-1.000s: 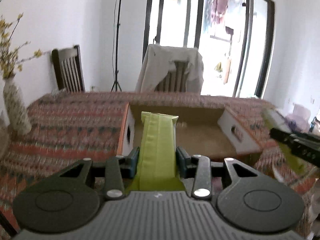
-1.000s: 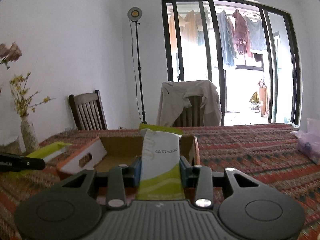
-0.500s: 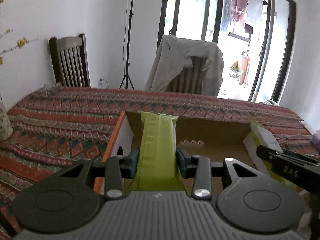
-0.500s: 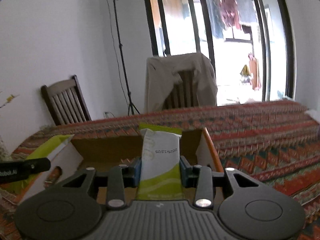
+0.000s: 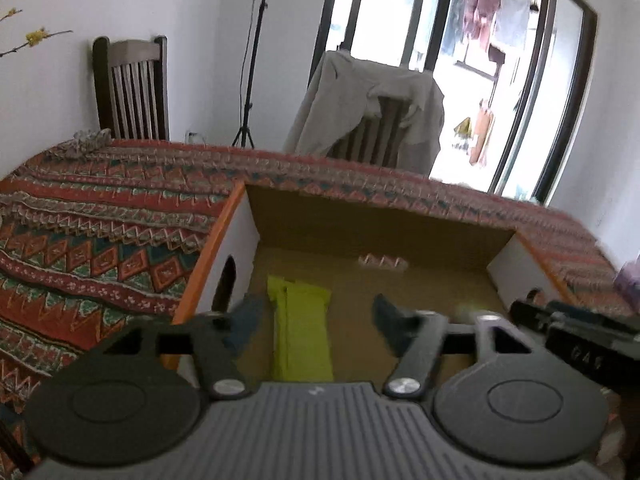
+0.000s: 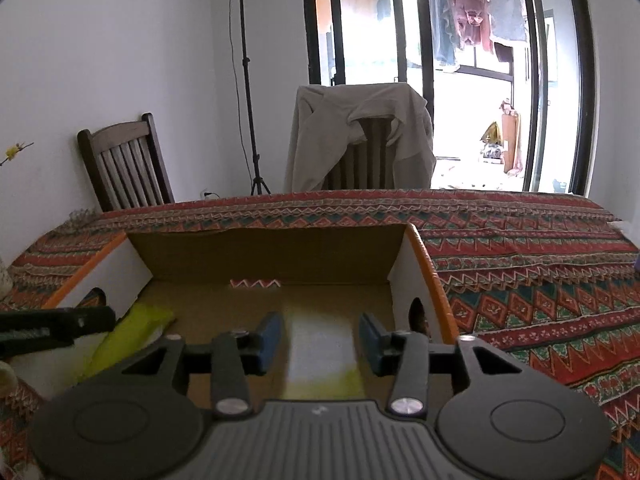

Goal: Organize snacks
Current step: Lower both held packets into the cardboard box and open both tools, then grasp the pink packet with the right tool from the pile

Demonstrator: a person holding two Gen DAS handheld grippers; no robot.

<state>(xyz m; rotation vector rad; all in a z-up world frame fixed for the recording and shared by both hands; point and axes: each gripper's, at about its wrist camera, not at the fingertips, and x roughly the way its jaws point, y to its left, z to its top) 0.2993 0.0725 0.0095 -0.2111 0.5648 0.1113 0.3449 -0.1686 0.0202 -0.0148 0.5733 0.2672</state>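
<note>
An open cardboard box (image 5: 380, 236) with white side flaps sits on the patterned tablecloth. My left gripper (image 5: 316, 316) hovers over its left half, jaws opening. A lime-green snack packet (image 5: 302, 332) lies loose on the box floor between the fingers, clear of both pads. In the right wrist view my right gripper (image 6: 320, 342) is over the right half of the box (image 6: 264, 256), jaws opening too. A blurred white-and-green packet (image 6: 320, 356) sits free between its blue pads. The green packet (image 6: 128, 336) and the left gripper (image 6: 52, 328) show at the left there.
The striped tablecloth (image 6: 520, 264) spreads around the box. Behind the table stand a dark wooden chair (image 6: 124, 160), a chair draped with a beige garment (image 6: 360, 140) and a light stand (image 6: 248, 80). A purple object (image 5: 628, 280) lies at the far right.
Both grippers came forward and down over the box. Their jaws, shut on one packet each before, have spread, and both packets now lie loose inside the box.
</note>
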